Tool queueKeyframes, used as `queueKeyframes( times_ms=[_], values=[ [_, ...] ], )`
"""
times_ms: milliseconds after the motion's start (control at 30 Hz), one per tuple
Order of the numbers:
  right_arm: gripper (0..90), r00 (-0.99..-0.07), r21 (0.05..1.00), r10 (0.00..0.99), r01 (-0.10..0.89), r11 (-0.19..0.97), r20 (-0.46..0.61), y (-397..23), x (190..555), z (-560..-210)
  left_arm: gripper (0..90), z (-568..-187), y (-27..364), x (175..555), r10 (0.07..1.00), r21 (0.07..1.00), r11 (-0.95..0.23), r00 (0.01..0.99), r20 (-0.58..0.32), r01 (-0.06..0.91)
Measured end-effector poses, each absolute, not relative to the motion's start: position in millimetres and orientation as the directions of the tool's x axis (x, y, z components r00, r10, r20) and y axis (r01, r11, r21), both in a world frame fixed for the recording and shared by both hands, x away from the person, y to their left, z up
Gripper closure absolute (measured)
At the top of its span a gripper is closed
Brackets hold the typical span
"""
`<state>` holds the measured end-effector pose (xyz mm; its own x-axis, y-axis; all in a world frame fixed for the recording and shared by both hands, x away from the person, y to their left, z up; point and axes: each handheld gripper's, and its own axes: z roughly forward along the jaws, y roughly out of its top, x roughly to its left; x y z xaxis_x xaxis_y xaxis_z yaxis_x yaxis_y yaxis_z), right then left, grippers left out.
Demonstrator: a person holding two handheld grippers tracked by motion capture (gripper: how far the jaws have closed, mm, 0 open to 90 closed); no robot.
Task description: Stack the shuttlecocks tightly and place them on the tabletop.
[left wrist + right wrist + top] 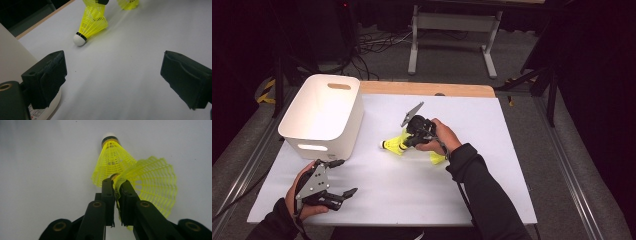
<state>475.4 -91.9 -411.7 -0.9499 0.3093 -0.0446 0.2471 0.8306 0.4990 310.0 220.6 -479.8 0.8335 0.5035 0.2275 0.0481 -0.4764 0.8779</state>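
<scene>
Fig.: picking up shuttlecocks from a white table [492, 165], w/ a white bin [323, 112] at the far left as the likely drop point. Step in hand, as judged: the pick is made & the carry to the bin is due. The right gripper [115, 182] has its jaws clenched on the skirt edge of one yellow shuttlecock [152, 182]; the mesh is pinched flat between the pads & fans out to the right of the jaws in the right gripper view. A second shuttlecock [111, 160] lies on the table just beyond the jaw tips, cork end pointing away; whether its skirt touches the held one cannot be told. In the high view the right gripper [411, 141] sits near table centre, w/ a third yellow shuttlecock [437, 158] partly hidden under the hand. The left gripper [343, 177] rests at the near left, just in front of the bin, jaws released & wide apart w/ nothing between them; its own view looks across bare table to the lying shuttlecock [91, 23]. Next move, as judged: lift clear w/o dragging the neighbour, swing left over the bin rim, then release. Appearance: bright yellow plastic lattice skirt, black band, white rounded cork; light, springy, apt to deform or slip under a thin edge grip.
</scene>
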Motion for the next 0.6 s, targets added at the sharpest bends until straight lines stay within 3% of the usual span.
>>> queueKeyframes(
  times_ms=[200, 600],
  values=[
    [71.8, -0.947, 0.488, 0.319, 0.258, 0.834, -0.044, -97, 473, -408, 7.5, -480, 220, 310, 0.504, 0.875, -0.482, 0.832, 0.230, 0.050],
    [70.8, -0.930, 0.474, 0.368, 0.318, 0.821, -0.015, -115, 467, -405, 7.6, -481, 219, 311, 0.502, 0.871, -0.489, 0.834, 0.229, 0.055]
  ],
)
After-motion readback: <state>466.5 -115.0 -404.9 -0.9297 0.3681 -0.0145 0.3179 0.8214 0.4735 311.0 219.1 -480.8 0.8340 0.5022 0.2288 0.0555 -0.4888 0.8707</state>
